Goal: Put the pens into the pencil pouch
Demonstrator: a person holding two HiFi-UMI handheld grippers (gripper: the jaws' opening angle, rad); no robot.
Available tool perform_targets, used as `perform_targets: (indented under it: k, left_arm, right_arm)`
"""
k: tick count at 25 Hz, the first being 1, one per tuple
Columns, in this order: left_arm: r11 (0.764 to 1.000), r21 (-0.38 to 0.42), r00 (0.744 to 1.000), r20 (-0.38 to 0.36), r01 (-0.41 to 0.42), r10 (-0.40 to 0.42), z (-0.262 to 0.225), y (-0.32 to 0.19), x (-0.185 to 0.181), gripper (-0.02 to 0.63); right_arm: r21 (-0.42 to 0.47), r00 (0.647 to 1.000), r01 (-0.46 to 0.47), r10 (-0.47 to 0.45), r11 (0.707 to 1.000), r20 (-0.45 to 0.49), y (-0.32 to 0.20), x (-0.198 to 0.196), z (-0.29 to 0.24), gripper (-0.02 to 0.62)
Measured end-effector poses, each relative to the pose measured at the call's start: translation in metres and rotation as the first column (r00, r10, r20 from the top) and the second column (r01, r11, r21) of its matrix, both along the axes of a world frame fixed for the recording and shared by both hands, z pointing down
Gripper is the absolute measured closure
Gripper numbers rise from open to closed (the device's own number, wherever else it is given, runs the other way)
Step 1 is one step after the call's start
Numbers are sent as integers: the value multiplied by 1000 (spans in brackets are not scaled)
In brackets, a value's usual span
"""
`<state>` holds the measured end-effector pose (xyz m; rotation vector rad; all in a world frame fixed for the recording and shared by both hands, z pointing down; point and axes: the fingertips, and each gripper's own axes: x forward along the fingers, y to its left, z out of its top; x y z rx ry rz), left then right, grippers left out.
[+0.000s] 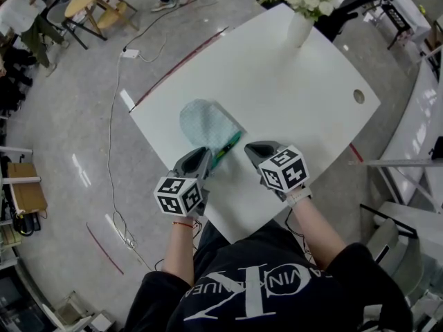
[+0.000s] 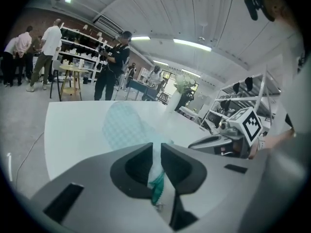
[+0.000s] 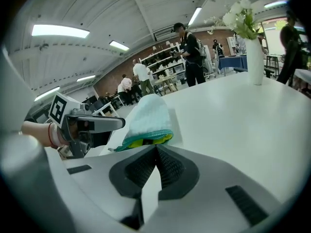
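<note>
A light teal pencil pouch with a green zip edge lies on the white table, its mouth toward me. In the right gripper view the pouch gapes a little, and something yellow shows inside the mouth. My left gripper is at the pouch's near end. In its own view the jaws stand slightly apart, with the green edge of the pouch in the gap. Just right of the pouch's mouth, my right gripper is shut and empty. No loose pen is visible.
A white vase of flowers stands at the table's far edge. A round cable hole is at the right. The table's near edge lies just under my hands. People, shelves and chairs stand beyond the table.
</note>
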<state>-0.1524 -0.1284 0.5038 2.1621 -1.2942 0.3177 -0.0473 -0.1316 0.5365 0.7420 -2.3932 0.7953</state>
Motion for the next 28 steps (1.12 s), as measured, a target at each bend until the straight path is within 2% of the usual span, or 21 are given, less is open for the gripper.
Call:
perform_targets:
  k: [12,20,28]
  left_arm:
    - [986,135,994,36,102,-108,-37,-17,-47,588]
    - [952,245,978,56,184,-203,-69,-23,-76,588]
    - [922,333,971,65,198,-232,-105,-28,-90,588]
  right_arm:
    - [171,994,-78,63,982,93,-27,20,-55,586]
    - [273,987,-102,64,957,148,-42,27,-93,586]
    - [358,981,-105,38,928,189,-51,23,-128,586]
